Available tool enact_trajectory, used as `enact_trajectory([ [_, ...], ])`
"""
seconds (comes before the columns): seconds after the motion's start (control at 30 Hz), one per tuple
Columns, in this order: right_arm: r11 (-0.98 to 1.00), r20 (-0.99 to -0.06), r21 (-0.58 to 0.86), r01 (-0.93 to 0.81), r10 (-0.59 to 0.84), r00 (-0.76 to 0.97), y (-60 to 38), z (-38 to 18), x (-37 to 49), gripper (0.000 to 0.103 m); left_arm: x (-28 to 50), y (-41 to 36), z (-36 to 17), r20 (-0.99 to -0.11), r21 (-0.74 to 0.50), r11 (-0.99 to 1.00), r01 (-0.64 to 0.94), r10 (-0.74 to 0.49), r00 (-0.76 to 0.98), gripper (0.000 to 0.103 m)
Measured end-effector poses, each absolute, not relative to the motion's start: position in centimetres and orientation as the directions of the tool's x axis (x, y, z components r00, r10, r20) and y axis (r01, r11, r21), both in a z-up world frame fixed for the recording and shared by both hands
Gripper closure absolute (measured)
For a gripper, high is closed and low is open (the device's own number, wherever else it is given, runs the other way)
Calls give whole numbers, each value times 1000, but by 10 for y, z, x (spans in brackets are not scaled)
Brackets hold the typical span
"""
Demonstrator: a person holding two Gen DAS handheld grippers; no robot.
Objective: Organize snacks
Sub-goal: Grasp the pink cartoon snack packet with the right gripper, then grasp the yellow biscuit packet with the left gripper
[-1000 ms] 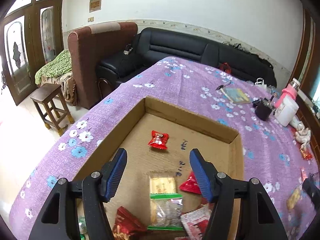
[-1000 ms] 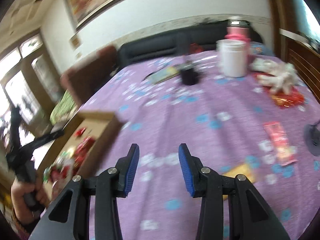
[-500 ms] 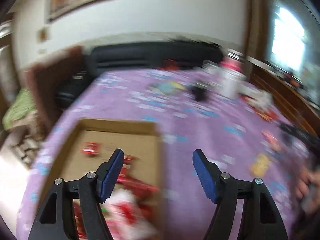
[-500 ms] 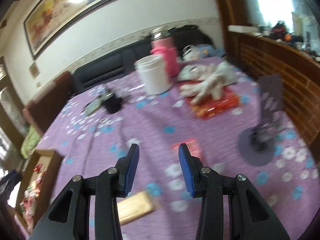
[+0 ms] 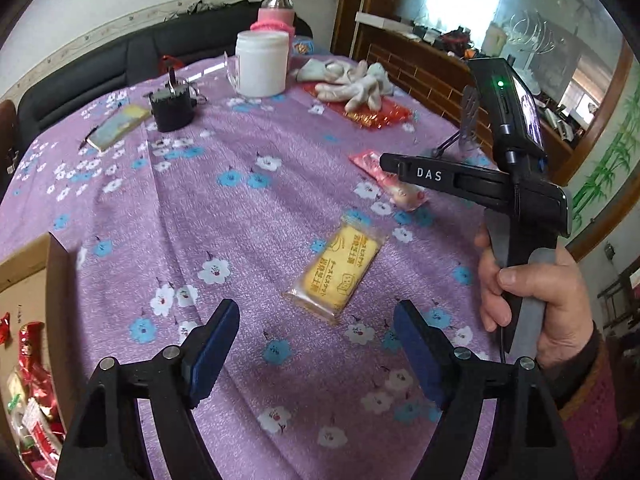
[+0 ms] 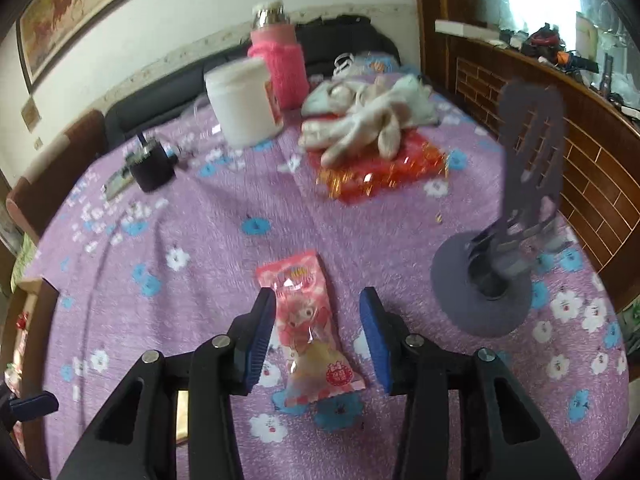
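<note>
Left gripper (image 5: 316,344), jaws wide and just opened further, hovers empty over the purple counter (image 5: 224,208), a yellow biscuit pack (image 5: 338,270) lying flat at 12 o'clock just beyond its tips. Right gripper (image 6: 318,334), jaws parted and widening slightly, straddles a pink snack (image 6: 310,328) on the cloth without pinching it.

A cardboard box (image 5: 38,256) at the left gripper's 9 o'clock holds red-wrapped sweets (image 5: 30,354) and other packets. A white jar (image 5: 262,62), its lid on so its contents are hidden, stands at 12 o'clock on the far side, a pink-sleeved bottle (image 5: 276,14) behind it.

From the left wrist view, a hand (image 5: 532,296) grips the right tool's handle at 3 o'clock, the tool angled down toward the pink snack. Only this view shows the biscuit pack in full, plus the hand.

The right wrist view alone clearly shows a grey phone stand (image 6: 504,256) at 2 o'clock, and pale gloves (image 6: 360,120) lying on a red packet (image 6: 384,172) at 12 o'clock.
</note>
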State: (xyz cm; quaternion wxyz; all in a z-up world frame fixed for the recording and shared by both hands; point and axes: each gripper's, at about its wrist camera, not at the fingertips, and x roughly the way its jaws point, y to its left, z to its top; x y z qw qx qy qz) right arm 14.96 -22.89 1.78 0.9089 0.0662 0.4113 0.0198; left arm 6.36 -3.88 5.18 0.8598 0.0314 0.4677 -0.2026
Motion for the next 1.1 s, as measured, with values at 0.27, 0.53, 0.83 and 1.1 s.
enact_trajectory([
  [0.27, 1000, -770, 15, -15, 21, 637, -208, 8, 150, 78, 75, -39, 42, -816, -151, 918, 367, -326, 478, 21],
  [0.53, 972, -694, 236, 16, 157, 703, -235, 37, 139, 78, 76, -92, 29, -828, 23, 880, 475, -249, 502, 21],
  [0.83, 965, -668, 261, 13, 171, 725, -234, 49, 132, 78, 95, -105, 11, -842, 26, 882, 470, -234, 486, 58],
  [1.1, 967, -660, 239, -89, 229, 716, -206, 51, 124, 78, 83, -45, 15, -833, -4, 957, 290, -164, 528, 67],
])
